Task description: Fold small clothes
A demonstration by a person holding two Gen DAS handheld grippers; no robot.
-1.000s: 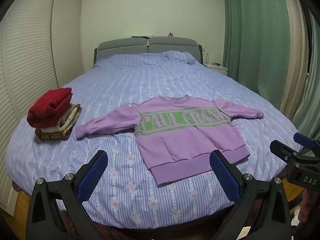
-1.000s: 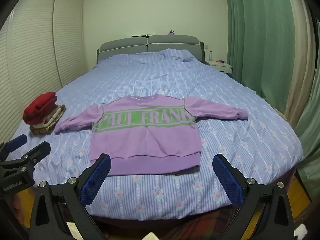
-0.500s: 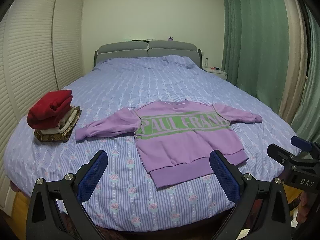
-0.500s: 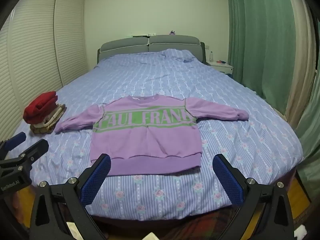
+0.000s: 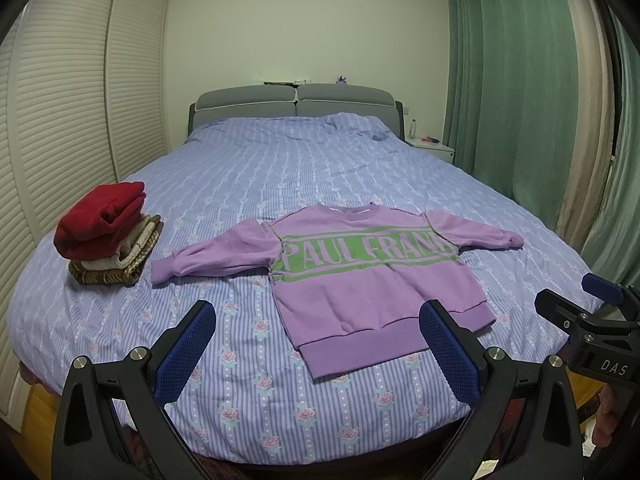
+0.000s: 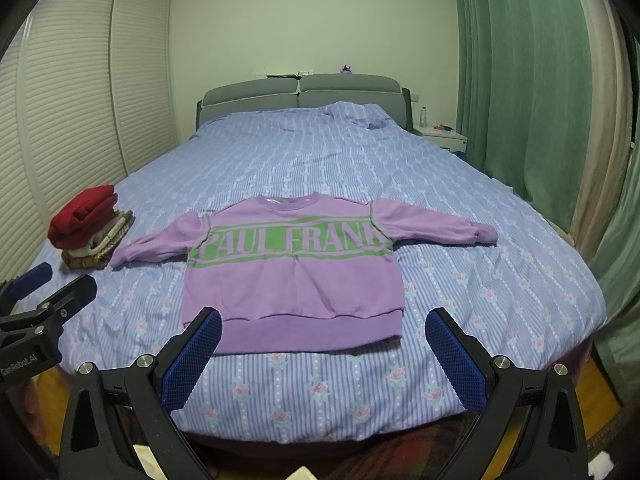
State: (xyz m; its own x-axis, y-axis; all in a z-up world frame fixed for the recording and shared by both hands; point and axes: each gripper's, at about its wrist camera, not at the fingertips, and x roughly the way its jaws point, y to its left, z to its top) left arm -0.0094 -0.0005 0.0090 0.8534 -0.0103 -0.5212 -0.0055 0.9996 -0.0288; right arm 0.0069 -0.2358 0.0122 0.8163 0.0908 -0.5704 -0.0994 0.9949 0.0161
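With both sets of fingers wide apart and empty, the purple sweatshirt lies flat on the bed just beyond the right gripper and left gripper, so pinching each sleeve cuff first looks wisest

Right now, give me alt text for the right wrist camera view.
A purple sweatshirt lies flat, sleeves spread, on a striped blue bed. The open right gripper hovers near its hem, and folded clothes sit stacked at left.

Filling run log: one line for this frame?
left gripper: open | right gripper: open | purple sweatshirt: flat, unfolded, untouched | folded stack: left side
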